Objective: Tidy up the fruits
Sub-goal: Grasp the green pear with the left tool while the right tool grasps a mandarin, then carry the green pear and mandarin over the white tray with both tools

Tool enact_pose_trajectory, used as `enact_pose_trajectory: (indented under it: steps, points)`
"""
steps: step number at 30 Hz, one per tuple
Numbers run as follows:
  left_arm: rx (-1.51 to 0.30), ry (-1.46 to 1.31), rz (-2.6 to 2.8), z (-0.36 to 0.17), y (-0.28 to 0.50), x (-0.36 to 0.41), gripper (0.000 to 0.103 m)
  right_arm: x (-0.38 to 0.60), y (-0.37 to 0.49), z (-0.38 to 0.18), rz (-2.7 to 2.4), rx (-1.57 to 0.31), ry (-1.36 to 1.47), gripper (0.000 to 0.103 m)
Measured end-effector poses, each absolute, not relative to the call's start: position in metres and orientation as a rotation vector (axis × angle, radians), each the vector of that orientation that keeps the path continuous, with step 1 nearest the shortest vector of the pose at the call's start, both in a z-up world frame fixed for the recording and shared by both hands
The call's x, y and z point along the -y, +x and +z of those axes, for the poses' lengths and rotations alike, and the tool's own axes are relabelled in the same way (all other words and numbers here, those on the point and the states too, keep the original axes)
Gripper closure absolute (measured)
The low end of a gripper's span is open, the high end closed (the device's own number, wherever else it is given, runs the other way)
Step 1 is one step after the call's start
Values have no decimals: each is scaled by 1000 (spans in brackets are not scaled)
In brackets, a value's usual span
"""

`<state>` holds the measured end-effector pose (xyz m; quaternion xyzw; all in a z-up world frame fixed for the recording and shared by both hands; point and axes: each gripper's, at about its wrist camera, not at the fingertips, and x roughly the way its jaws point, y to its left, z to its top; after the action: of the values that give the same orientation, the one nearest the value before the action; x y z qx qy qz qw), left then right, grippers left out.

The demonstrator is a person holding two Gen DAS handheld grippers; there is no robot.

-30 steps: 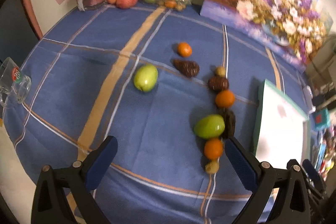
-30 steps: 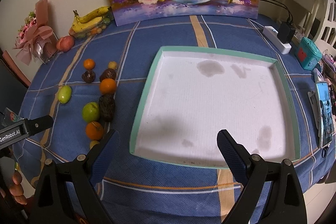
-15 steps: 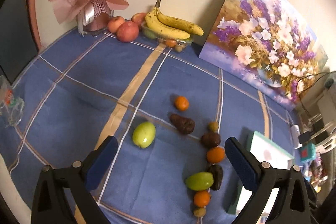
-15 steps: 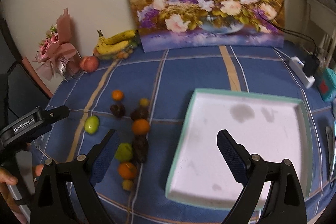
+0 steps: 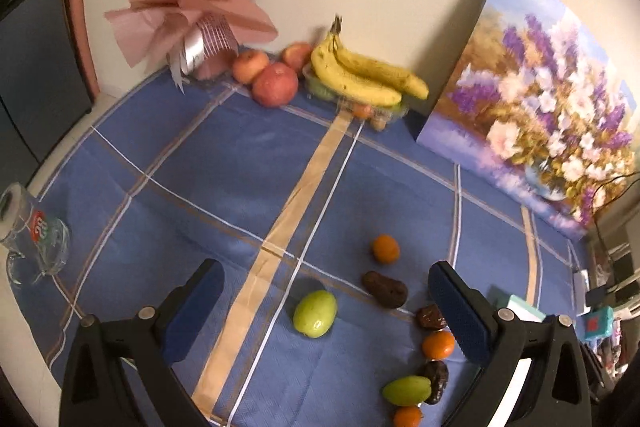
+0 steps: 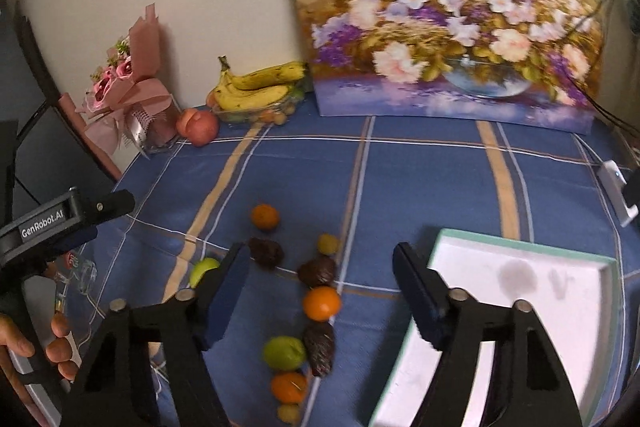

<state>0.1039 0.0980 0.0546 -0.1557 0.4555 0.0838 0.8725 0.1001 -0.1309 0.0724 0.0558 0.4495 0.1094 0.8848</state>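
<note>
Right tool point(image 6: 320, 287) is closing its jaws over the fruit cluster with nothing between the pads yet; left tool point(image 5: 324, 307) is hanging spread and empty above the green fruit point(image 5: 315, 313). Fruits are lying loose on the blue tabletop point(image 6: 420, 183), beside the white tray point(image 6: 520, 307), which is holding nothing. Judging handling: orange point(image 6: 321, 303) looks firm, light and prone to rolling, so gripping across its widest middle seems best; dark wrinkled fruit point(image 6: 318, 271) looks softer, needing gentler pressure.
</note>
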Motion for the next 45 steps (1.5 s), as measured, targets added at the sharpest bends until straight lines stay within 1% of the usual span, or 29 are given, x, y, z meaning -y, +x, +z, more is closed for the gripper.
enact_pose_trajectory:
  steps: [1,3,5,10,16,18,19,25,28,31,32,35,36,37,38,40,44,45]
  points:
    - [-976,-324,174,47,108,-97,0,128,103,70,231,-945,108,41]
    - [-1032,-330,171,29,115,-96,1,119,110,58,230,-980,82,42]
    - [-1084,-336,168,12,119,-93,5,113,114,46,228,-1020,62,43]
    - [-1190,-359,164,-26,125,-89,6,102,117,12,224,-1127,14,46]
    - [-1241,-367,159,-46,128,-87,7,91,114,-12,223,-1178,-33,46]
    - [-1251,-364,160,-50,129,-87,14,88,114,-16,222,-1191,-46,46]
    - [-1259,-365,162,-52,129,-87,15,87,114,-19,222,-1200,-51,46]
    - [-1284,-352,165,-61,136,-87,16,83,115,-30,210,-1233,-81,46]
    - [-1291,-343,169,-65,143,-84,27,82,116,-36,207,-1247,-89,47]
    - [-1302,-340,170,-68,145,-85,29,80,116,-39,196,-1247,-114,48]
    - [-1305,-341,168,-69,145,-84,33,80,116,-39,195,-1247,-114,48]
    - [-1313,-338,158,-71,146,-82,40,81,115,-41,184,-1249,-121,48]
    - [-1315,-336,155,-72,145,-82,43,81,115,-42,178,-1251,-123,48]
    - [-1317,-336,153,-72,145,-81,50,83,115,-44,172,-1255,-122,48]
    - [-1318,-334,155,-73,145,-81,54,84,115,-45,171,-1254,-116,48]
    - [-1320,-333,154,-72,145,-81,57,87,116,-49,164,-1262,-103,52]
    - [-1316,-335,152,-71,144,-82,57,87,117,-52,159,-1268,-107,55]
    - [-1315,-341,150,-72,143,-83,57,88,118,-53,155,-1265,-107,59]
